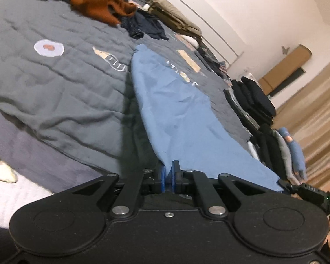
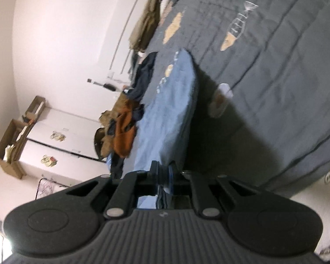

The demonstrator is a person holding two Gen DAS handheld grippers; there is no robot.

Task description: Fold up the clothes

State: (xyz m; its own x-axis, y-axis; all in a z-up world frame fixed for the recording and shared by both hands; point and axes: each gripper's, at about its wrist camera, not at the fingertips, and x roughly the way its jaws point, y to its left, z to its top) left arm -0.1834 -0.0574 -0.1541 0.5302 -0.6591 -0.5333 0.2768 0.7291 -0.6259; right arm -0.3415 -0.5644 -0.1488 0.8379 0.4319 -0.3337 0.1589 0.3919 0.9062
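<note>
Left gripper (image 1: 169, 177) pinching the near edge of the light blue garment (image 1: 176, 110), pads pressed together on cloth. Right gripper (image 2: 164, 176) likewise clamped on blue fabric (image 2: 169, 114). Garment stretches toward 12 o'clock over the grey quilt (image 1: 55, 83) (fish prints). Folded dark stack (image 1: 253, 101) at 2 o'clock. Orange sweater (image 1: 103, 4) in the unfolded pile (image 1: 143, 26) at 11 o'clock, farthest.
</note>
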